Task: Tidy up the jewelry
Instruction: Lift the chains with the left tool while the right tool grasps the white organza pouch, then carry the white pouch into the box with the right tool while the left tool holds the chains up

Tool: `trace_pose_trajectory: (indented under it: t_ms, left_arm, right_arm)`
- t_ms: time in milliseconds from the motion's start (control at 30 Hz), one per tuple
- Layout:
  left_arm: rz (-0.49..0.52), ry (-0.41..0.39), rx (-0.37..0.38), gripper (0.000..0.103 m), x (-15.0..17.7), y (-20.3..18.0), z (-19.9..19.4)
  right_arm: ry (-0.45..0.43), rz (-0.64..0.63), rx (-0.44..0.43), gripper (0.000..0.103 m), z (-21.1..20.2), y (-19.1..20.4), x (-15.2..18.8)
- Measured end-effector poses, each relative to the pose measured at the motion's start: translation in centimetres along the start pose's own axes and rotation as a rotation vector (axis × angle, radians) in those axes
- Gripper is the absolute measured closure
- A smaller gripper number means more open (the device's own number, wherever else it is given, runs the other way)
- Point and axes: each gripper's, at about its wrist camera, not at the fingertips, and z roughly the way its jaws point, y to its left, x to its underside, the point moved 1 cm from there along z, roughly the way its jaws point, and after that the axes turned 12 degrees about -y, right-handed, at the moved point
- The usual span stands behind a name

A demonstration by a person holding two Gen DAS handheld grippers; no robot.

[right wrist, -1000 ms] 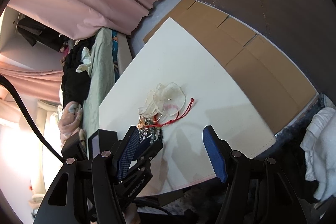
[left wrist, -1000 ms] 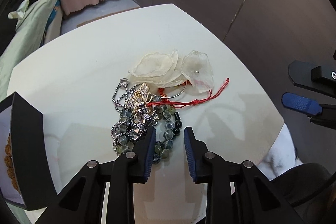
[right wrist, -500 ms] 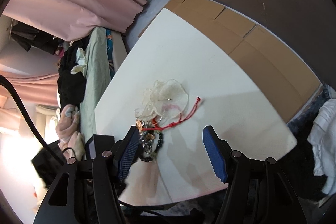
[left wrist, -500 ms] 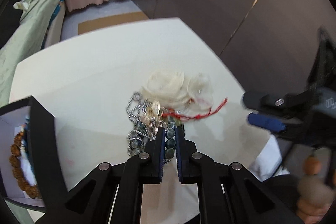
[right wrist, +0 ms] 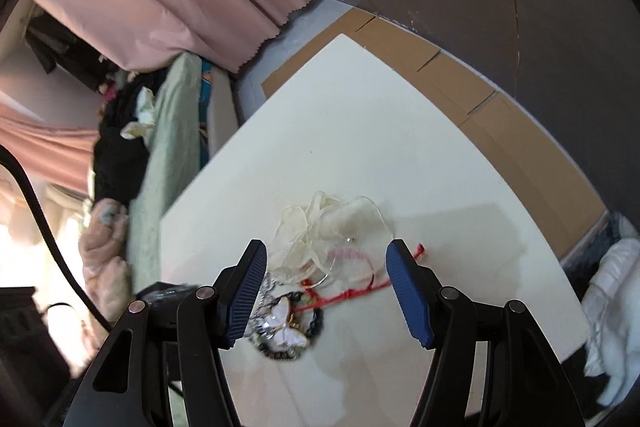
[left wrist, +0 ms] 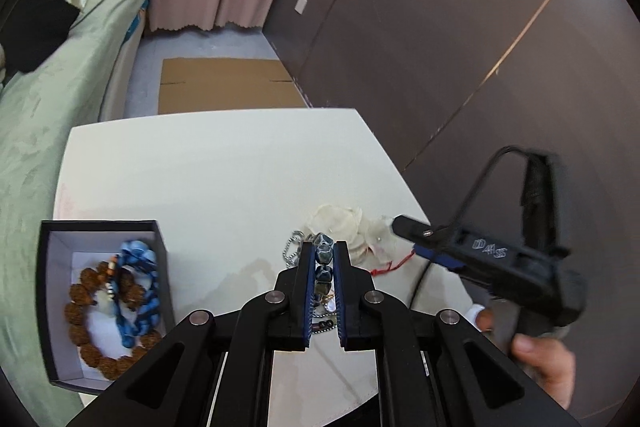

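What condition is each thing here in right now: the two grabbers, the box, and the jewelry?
Left gripper: shut on the stone bead bracelet, raised off the table.
Right gripper: open, holding nothing, over the jewelry pile.
Black box: lidless, holding a brown bead bracelet and a blue bracelet.
Red cord: loose on the table.

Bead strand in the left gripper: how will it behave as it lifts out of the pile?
Likely floppy: the bead strand is separate stones on a cord, so it should drape below the left gripper. It may snag, since it lies among the chain and the red cord. Polished stones could slip.
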Motion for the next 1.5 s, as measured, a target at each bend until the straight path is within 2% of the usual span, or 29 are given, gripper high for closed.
trace_pose_trajectory:
  t_ms: [133,333,367,400,433,467,533,700,967,1200,1500]
  left_arm:
    - [-0.021,-0.021,0.007,0.094,-0.6,0.6,-0.8]
    - [-0.050,-0.058,0.037,0.094,-1.5,1.2,-2.7]
    - [-0.058,-0.065,0.045,0.094,-1.7,1.3,-3.0]
    - [-0.063,-0.070,0.052,0.094,-1.8,1.3,-3.2]
    - [-0.066,-0.076,0.058,0.094,-1.9,1.4,-3.5]
    - [-0.069,-0.082,0.063,0.094,-2.1,1.4,-3.8]
    - [-0.076,-0.094,0.077,0.094,-2.4,1.5,-4.5]
    - [-0.088,-0.118,0.081,0.094,-3.2,2.1,-5.5]
    - [-0.072,-0.161,0.077,0.094,-4.4,1.6,-7.6]
    - [-0.037,-0.218,0.083,0.094,-5.9,0.2,-10.3]
    - [-0.002,-0.243,0.052,0.094,-7.1,-0.9,-11.9]
  right_arm:
    - [0.009,-0.032,0.026,0.039,1.4,0.9,0.1]
    - [0.024,-0.103,0.123,0.042,3.6,2.4,0.8]
    - [0.030,-0.112,0.140,0.056,3.9,2.4,1.0]
    - [0.037,-0.115,0.150,0.080,4.2,2.5,1.1]
    - [0.046,-0.115,0.155,0.093,4.4,2.3,1.3]
    - [0.054,-0.106,0.148,0.096,4.4,2.1,1.3]
    - [0.042,-0.076,0.115,0.097,3.9,1.9,1.4]
    - [-0.053,-0.070,0.016,0.097,0.2,3.0,1.0]
    - [-0.123,-0.059,-0.127,0.097,-4.2,4.1,0.8]
    - [-0.172,-0.024,-0.225,0.097,-5.7,5.3,0.4]
    - [-0.195,-0.027,-0.341,0.097,-7.0,7.4,1.1]
